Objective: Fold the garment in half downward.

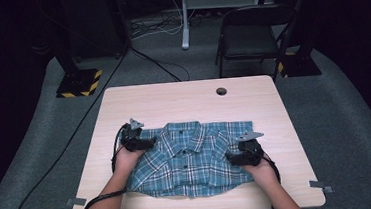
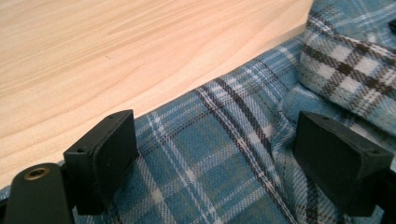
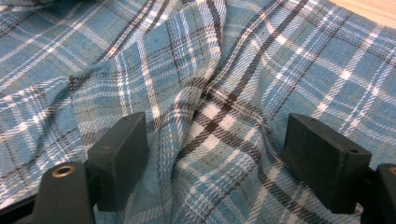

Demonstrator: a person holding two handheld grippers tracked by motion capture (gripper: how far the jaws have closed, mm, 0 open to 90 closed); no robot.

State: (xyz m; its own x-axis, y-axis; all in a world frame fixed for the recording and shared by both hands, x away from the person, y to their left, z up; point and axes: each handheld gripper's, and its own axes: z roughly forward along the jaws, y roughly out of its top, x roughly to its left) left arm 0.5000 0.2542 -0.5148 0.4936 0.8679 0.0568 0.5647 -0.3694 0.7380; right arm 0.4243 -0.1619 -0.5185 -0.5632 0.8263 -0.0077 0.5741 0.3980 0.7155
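A blue plaid shirt [image 1: 190, 157] lies front-up on the wooden table [image 1: 188, 99], collar toward the far side, sides folded in. My left gripper [image 1: 149, 142] rests at the shirt's left shoulder with its jaws wide apart over flat cloth [image 2: 210, 163] near the collar [image 2: 350, 70]. My right gripper [image 1: 230, 157] sits low on the shirt's right side. Its jaws stand apart over a raised fold of cloth [image 3: 205, 121], and neither pad presses on it. Both grippers are open.
A round cable hole [image 1: 221, 91] sits near the table's far edge. Bare wood lies beyond the shirt [image 2: 116, 46]. A black folding chair [image 1: 250, 34] and a stand with a striped base [image 1: 79, 83] are on the floor behind the table. Cables trail from both grippers.
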